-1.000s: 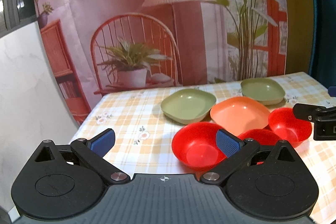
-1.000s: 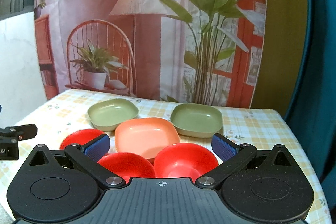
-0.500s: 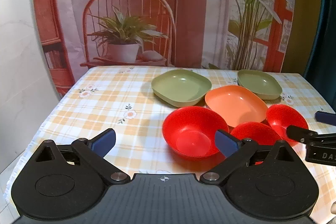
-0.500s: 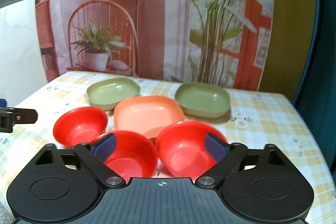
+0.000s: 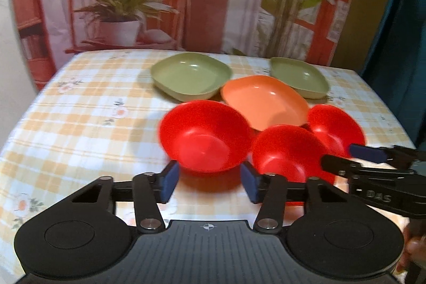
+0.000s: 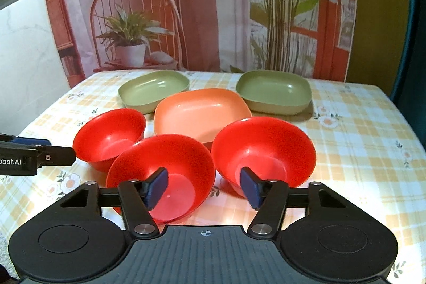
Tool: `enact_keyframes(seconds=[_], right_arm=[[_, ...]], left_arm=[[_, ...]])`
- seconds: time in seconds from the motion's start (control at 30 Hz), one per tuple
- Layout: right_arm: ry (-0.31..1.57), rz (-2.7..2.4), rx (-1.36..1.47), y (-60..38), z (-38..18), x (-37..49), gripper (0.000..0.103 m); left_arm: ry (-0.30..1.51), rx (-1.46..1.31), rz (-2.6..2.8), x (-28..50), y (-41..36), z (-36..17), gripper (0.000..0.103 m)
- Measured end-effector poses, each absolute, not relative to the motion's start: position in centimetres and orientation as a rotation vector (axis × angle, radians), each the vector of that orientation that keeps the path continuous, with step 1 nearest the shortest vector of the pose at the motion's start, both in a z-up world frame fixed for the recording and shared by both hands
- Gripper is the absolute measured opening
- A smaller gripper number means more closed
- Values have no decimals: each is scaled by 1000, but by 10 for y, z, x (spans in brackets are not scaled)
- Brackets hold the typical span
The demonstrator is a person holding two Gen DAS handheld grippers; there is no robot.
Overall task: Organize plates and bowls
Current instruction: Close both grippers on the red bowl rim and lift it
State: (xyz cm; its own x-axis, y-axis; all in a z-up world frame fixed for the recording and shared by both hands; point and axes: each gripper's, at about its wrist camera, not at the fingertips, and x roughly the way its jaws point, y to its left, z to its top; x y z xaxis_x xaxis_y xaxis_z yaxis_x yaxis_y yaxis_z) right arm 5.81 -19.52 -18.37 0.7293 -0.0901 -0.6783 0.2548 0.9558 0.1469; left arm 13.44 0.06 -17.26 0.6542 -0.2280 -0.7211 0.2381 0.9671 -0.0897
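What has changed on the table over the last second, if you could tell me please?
Both grippers have dropped toward the dishes and their jaws have just been closing. The left gripper now sits just short of the left red bowl; the right gripper hangs over the gap between the middle red bowl and the right red bowl. Neither grips anything yet. The bowls, the orange plate and both green plates stayed put.

Red bowls (image 6: 263,148), yellow-checked tablecloth (image 6: 359,151)

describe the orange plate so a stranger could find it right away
On the checked tablecloth, look behind the three red bowls. The orange plate sits centrally between two green plates, the only orange, square-ish dish there.
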Motion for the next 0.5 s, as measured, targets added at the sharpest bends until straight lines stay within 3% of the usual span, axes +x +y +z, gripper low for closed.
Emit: enact_keyframes(seconds=[0.17, 0.4, 0.5], right_arm=[[753, -178, 273, -199, -191, 61, 33], [779, -162, 296, -201, -200, 65, 33], [788, -155, 318, -205, -203, 68, 32]], left_arm=[[861, -1, -357, 138, -14, -182, 43], [922, -30, -397, 148, -24, -198, 43], [943, -47, -403, 153, -27, -204, 35]])
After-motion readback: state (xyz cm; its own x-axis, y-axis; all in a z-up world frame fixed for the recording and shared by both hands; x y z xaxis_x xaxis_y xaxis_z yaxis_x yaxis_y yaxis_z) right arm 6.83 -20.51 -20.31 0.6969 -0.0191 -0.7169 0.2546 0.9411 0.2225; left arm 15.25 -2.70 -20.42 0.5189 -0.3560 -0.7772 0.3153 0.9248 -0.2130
